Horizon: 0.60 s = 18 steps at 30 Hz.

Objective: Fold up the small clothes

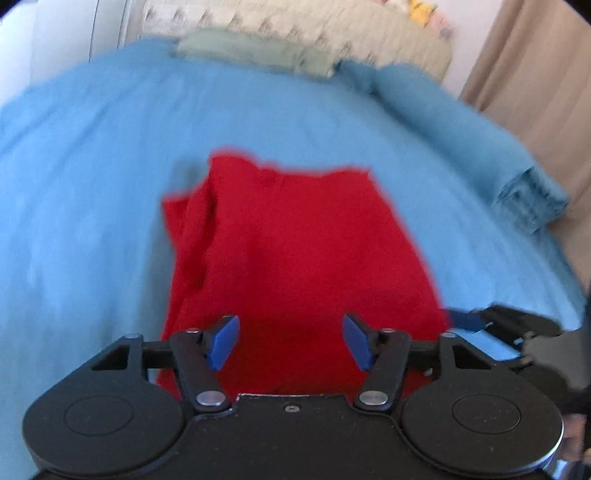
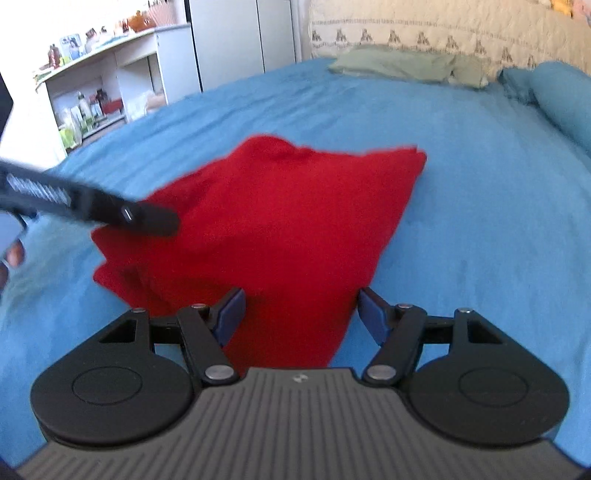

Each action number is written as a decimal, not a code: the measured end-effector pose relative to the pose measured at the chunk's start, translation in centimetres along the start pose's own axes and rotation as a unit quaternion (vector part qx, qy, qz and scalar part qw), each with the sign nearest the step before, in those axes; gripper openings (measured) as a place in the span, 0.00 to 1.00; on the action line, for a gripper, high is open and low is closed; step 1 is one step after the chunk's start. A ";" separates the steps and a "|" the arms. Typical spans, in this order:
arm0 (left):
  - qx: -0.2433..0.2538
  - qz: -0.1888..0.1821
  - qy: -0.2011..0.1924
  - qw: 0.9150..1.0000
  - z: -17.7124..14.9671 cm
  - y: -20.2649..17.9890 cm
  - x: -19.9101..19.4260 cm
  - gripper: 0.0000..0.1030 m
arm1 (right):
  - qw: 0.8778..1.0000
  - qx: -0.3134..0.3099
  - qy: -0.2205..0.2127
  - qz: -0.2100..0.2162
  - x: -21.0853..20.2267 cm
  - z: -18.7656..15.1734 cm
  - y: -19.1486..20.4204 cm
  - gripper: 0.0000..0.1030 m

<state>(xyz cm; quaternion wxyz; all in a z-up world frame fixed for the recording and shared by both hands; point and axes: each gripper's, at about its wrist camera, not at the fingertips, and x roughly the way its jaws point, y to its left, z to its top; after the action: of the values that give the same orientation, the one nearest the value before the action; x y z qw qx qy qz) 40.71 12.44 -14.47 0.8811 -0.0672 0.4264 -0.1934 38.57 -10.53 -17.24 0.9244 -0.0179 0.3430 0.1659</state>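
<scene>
A red garment (image 1: pixel 295 251) lies partly folded on the blue bedspread (image 1: pixel 92 184); it also shows in the right wrist view (image 2: pixel 280 229). My left gripper (image 1: pixel 290 341) is open and empty, hovering over the garment's near edge. My right gripper (image 2: pixel 301 315) is open and empty above the garment's near right corner. The right gripper shows at the right edge of the left wrist view (image 1: pixel 498 325). The body of the left gripper (image 2: pixel 92 206) crosses the garment's left side in the right wrist view.
A folded blue blanket (image 1: pixel 461 140) lies along the bed's right side. A pale green cloth (image 2: pixel 402 66) and a quilted headboard (image 2: pixel 424 33) are at the far end. Shelves with bottles (image 2: pixel 85 110) stand at the left. A beige curtain (image 1: pixel 535 74) hangs at the right.
</scene>
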 end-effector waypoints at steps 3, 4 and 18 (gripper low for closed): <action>-0.026 -0.008 0.005 1.000 -0.4 1.4 0.8 0.56 | 1.000 0.020 0.014 0.011 0.7 -0.6 -0.8 0.81; -0.039 -0.018 0.004 0.999 -0.1 1.5 0.4 0.56 | 0.999 0.029 0.016 0.018 0.7 -0.6 -1.2 0.81; -0.079 0.021 0.049 0.995 10.0 7.7 3.5 0.92 | 0.982 0.161 0.084 0.059 4.0 7.1 -7.9 0.98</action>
<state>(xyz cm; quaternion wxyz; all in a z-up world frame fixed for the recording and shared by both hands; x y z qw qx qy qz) 52.66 17.60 -12.90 0.8547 -0.1180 0.4847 -0.1434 48.41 -15.71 -15.04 0.8715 0.1376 0.4424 0.1607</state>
